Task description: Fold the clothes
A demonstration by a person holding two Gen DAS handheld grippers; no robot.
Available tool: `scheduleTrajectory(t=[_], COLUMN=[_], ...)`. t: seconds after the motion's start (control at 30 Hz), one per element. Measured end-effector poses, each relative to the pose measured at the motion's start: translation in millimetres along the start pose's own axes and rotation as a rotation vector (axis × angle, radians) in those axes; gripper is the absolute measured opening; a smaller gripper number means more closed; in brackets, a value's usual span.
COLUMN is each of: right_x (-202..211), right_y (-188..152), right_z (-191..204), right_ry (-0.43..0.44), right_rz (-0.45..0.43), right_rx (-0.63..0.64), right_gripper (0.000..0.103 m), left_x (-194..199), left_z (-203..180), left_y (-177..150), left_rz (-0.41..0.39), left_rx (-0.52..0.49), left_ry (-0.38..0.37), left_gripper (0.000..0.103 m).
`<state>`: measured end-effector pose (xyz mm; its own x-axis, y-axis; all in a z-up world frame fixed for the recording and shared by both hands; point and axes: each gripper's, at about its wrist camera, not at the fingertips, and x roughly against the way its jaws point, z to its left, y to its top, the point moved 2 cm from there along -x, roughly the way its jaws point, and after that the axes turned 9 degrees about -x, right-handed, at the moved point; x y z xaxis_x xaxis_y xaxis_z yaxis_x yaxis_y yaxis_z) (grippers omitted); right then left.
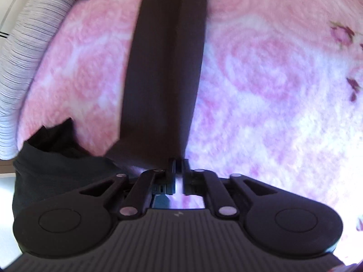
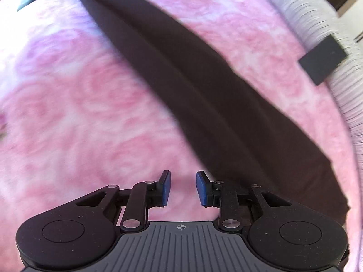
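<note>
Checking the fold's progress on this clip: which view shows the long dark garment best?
The right wrist view: the dark garment runs diagonally across the pink blanket with both long edges visible, beside the open right gripper. The left wrist view shows only a narrow strip running away from the left gripper, which is shut on its end.

No words or numbers can be read; the left gripper body bears a small zigzag mark, the right gripper body a crosshair sign.
</note>
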<state>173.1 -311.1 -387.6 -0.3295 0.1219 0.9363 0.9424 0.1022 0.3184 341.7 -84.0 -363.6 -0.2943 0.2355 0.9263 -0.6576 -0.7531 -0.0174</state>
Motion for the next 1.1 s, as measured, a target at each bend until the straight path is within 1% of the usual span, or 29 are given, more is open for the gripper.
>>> scheduleTrajectory(t=[0.03, 0.1, 0.2, 0.27, 0.3, 0.33, 0.37, 0.4, 0.43, 0.47, 0.5, 0.53, 0.57, 0.63, 0.67, 0.77, 0.87, 1.0, 1.1], right_x=[5.9, 17.8, 38.5, 54.5, 64.3, 74.8, 86.4, 98.4, 112.3, 128.3, 145.0, 159.8, 173.9, 201.6, 215.2, 251.9, 282.4, 318.6, 343.1], right_y=[-2.3, -8.8, -22.5, -33.5, -39.6, -46.1, -53.9, -62.2, -71.5, -82.5, -94.0, -105.2, -116.4, -140.1, -151.6, -183.3, -207.8, -239.1, -261.9], right_z=[0.6, -1.1, -1.1, 3.1, 5.1, 7.1, 8.8, 10.3, 12.1, 13.3, 14.3, 15.4, 16.6, 19.2, 22.1, 33.7, 46.5, 66.9, 85.0], right_ry=[-0.003, -0.025, -0.052, -0.074, -0.086, -0.1, -0.121, -0.146, -0.189, -0.237, -0.284, -0.309, -0.324, -0.344, -0.357, -0.386, -0.405, -0.439, -0.456], right_rz=[-0.008, -0.018, -0.016, -0.004, 0.001, 0.006, 0.01, 0.015, 0.018, 0.012, 0.002, 0.006, 0.015, 0.021, 0.02, 0.019, -0.006, -0.071, -0.099], right_rx=[-0.013, -0.083, -0.246, -0.359, -0.413, -0.466, -0.522, -0.58, -0.641, -0.709, -0.779, -0.847, -0.914, -1.042, -1.1, -1.246, -1.315, -1.374, -1.417], right_gripper=[0.03, 0.03, 0.03, 0.03, 0.03, 0.03, 0.032, 0.054, 0.085, 0.093, 0.094, 0.094, 0.094, 0.094, 0.094, 0.094, 0.094, 0.094, 0.094], left_x=[3.8, 14.0, 28.1, 37.9, 43.2, 49.2, 55.9, 62.5, 69.4, 77.0, 84.8, 92.3, 99.9, 116.2, 124.9, 153.4, 182.2, 223.6, 250.5], left_z=[0.7, 5.4, 12.8, 18.4, 21.7, 25.3, 28.4, 31.6, 34.5, 36.4, 37.5, 37.7, 37.5, 32.5, 28.8, 13.3, -3.2, -25.6, -42.6], left_y=[-0.3, 0.2, 7.7, 18.0, 24.3, 31.9, 40.2, 49.1, 58.2, 67.5, 76.6, 85.7, 94.8, 112.3, 120.4, 141.7, 154.7, 161.5, 161.2], left_rz=[0.001, -0.009, -0.028, -0.059, -0.078, -0.098, -0.123, -0.148, -0.174, -0.203, -0.233, -0.257, -0.279, -0.306, -0.319, -0.358, -0.376, -0.38, -0.372], left_rx=[0.008, 0.059, 0.137, 0.21, 0.255, 0.307, 0.358, 0.41, 0.461, 0.51, 0.552, 0.588, 0.62, 0.641, 0.639, 0.583, 0.54, 0.534, 0.538], left_ry=[-0.005, -0.009, 0.004, 0.004, 0.003, 0.0, -0.007, -0.013, -0.023, -0.042, -0.07, -0.102, -0.132, -0.165, -0.173, -0.171, -0.152, -0.112, -0.082], left_gripper=[0.007, 0.01, 0.013, 0.014, 0.017, 0.023, 0.026, 0.034, 0.044, 0.05, 0.06, 0.067, 0.068, 0.07, 0.07, 0.071, 0.071, 0.071, 0.071])
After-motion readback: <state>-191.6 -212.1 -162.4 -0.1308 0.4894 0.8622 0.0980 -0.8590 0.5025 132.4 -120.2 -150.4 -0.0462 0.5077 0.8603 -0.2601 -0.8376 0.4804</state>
